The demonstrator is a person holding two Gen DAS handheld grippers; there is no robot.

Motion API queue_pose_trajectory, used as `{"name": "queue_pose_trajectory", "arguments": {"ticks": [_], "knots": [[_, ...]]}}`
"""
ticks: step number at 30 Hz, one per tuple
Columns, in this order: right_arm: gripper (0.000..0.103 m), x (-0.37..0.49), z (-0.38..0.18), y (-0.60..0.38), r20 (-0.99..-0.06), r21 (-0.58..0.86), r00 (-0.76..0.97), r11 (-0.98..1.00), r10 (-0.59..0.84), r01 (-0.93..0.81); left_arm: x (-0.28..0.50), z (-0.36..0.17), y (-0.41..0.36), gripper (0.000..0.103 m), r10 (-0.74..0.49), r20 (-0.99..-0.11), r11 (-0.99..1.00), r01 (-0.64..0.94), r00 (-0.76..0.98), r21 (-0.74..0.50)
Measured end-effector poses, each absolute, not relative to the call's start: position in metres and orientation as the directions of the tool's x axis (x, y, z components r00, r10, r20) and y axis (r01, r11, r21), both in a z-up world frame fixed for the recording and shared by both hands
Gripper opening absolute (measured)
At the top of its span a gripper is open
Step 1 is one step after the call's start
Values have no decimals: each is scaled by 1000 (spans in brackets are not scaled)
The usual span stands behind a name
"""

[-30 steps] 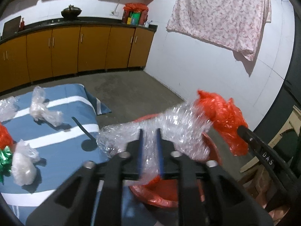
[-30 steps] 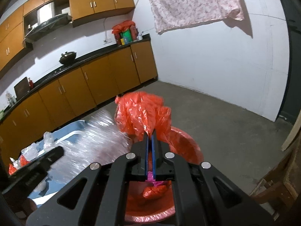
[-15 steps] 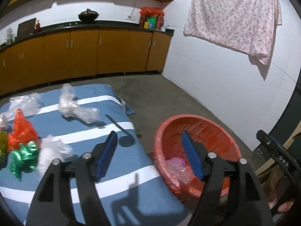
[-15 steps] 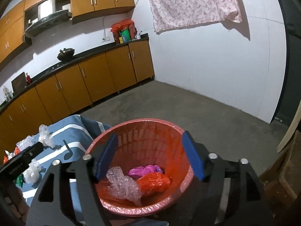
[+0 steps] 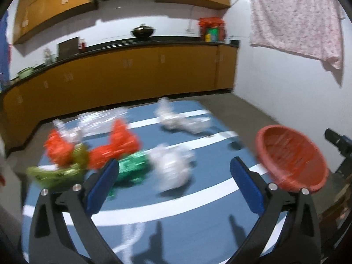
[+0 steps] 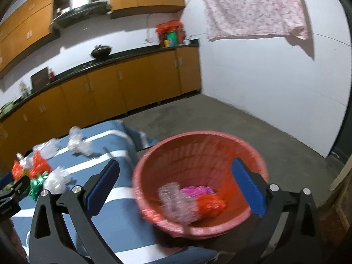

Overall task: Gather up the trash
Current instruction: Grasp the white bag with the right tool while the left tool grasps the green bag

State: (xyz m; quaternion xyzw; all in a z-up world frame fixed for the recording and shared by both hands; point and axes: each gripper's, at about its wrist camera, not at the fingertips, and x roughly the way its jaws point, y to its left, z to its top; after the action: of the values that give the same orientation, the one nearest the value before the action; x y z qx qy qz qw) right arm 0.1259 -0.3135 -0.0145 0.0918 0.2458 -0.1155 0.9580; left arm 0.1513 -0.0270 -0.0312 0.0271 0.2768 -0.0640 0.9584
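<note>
Orange kitchen cabinets (image 5: 136, 77) run along the back wall w/ a pink floral cloth (image 5: 294, 19) hung at right, and below them my blue white-striped tablecloth (image 5: 176, 209) carries what's left of the trash. Going left to right in the left wrist view: an olive-green crumpled wrapper (image 5: 55, 173), two crumpled orange plastic bags (image 5: 114, 145), a shiny green foil bow (image 5: 132, 167), clear crinkled plastic wads (image 5: 173, 167), then the salmon-red slatted plastic basket (image 5: 290, 158) off the table's right edge. What changed: a sec ago my left gripper (image 5: 173, 187) was pinching a clear film wad and my right gripper (image 6: 176, 187) an orange bag, both over the basket; both jaw sets have just been opening and now stand spread wide w/ nothing between them. Right wrist view shows the result: clear film wad (image 6: 176, 202), orange bag (image 6: 209, 204) and a magenta scrap (image 6: 195, 190) lying in the basket bottom. Left view has swung from basket to table and is motion-blurred; right view is mostly over the basket. So I'd say that drop is done and I'm heading back for the next pieces; plenty left on the cloth, prob. nearest white wad first.
</note>
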Motion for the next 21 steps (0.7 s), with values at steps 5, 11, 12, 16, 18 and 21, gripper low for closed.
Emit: {"name": "queue_pose_trajectory", "arguments": {"ticks": [5,11,12,16,18,21], "knots": [[101,140,-19,-263,-515,125,856,982,-57,141,137,-42,39,99,12,-550,999,8,835,34],[101,162,-29,-204,-552,157,830,987,78,12,130,-49,110,99,140,-565,988,-155,813,22],[101,166,-32,-193,-559,156,824,988,94,-7,129,-50,121,99,156,-567,984,-179,809,16],[101,180,-41,-158,-577,130,808,990,121,-56,127,-51,150,99,202,-564,972,-236,801,13],[100,189,-45,-147,-587,128,798,989,133,-70,129,-50,160,99,212,-556,970,-243,804,19],[96,203,-50,-134,-603,146,784,986,150,-76,138,-47,166,99,230,-538,969,-240,811,53]]}}
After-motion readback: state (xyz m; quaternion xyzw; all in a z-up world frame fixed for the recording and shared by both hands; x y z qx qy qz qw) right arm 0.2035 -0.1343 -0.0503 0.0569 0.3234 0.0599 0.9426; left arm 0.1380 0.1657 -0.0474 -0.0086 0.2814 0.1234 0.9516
